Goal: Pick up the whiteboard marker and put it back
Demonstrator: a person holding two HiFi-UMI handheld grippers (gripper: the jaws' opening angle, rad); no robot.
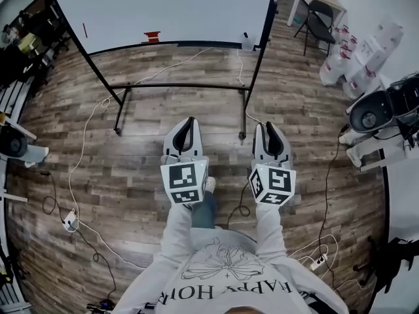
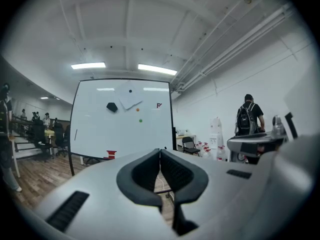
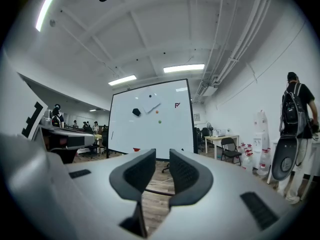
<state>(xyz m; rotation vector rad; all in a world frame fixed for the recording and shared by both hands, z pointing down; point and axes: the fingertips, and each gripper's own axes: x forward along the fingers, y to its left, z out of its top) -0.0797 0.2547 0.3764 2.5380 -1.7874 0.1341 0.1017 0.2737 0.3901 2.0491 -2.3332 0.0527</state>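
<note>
While both are held out level over the wood floor (image 1: 131,169), the left gripper (image 2: 160,152) has its jaws pressed together with nothing in them. The right gripper (image 3: 161,156) has its jaws a bit apart, also empty. Straight ahead, well clear of both, is the whiteboard (image 1: 163,5) on its stand. Pretty sure the whiteboard marker (image 1: 84,30) is that thin upright stick on the board's left side, though it's tiny. A small red thing (image 1: 152,36) sits on the tray ledge, and a person with a backpack (image 2: 248,118) stands off to the right.
</note>
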